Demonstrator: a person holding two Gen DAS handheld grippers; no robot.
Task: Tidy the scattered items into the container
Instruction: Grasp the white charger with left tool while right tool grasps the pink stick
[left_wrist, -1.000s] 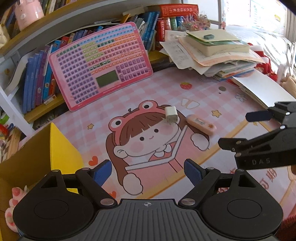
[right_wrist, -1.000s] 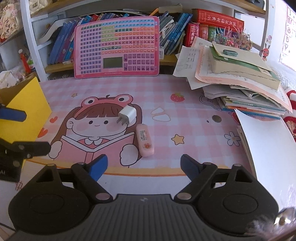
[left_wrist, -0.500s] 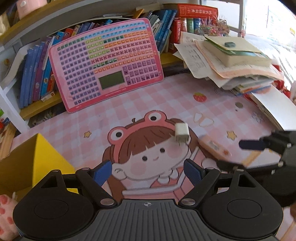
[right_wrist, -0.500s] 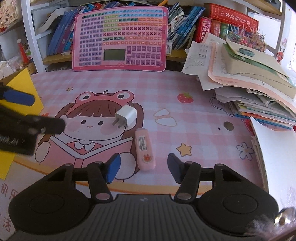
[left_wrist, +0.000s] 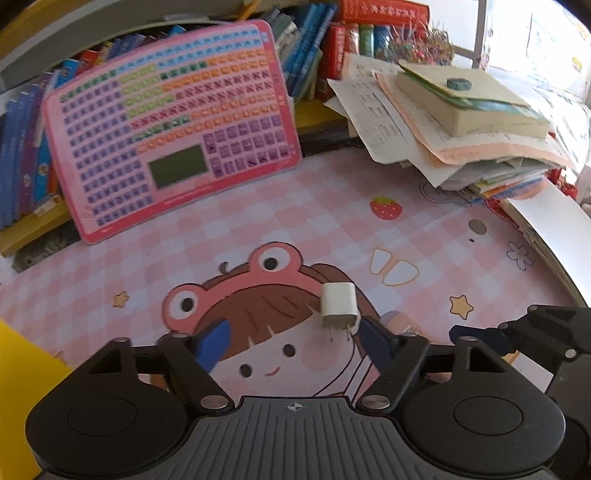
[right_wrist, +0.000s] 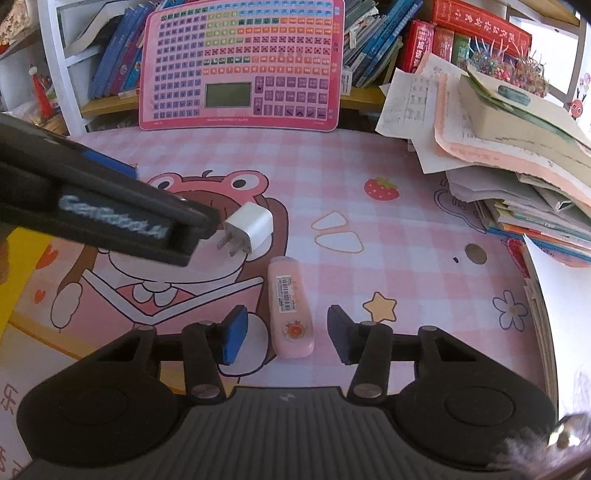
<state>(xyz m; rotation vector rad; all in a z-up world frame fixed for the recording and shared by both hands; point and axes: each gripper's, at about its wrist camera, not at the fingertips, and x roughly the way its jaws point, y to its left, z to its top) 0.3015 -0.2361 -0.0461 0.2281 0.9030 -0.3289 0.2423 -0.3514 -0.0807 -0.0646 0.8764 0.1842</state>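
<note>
Right wrist view: pink tube (right_wrist: 291, 304) points away, between the closing, not-yet-touching right gripper (right_wrist: 286, 336).

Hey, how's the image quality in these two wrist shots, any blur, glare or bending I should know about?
Left wrist view: the pink keyboard and books are smeared by motion blur, the top right corner is washed out by daylight, and the shelf bows from fisheye. Right wrist view: sharper, the charger and pink eraser are crisp, but the left gripper up close is blurred.
</note>
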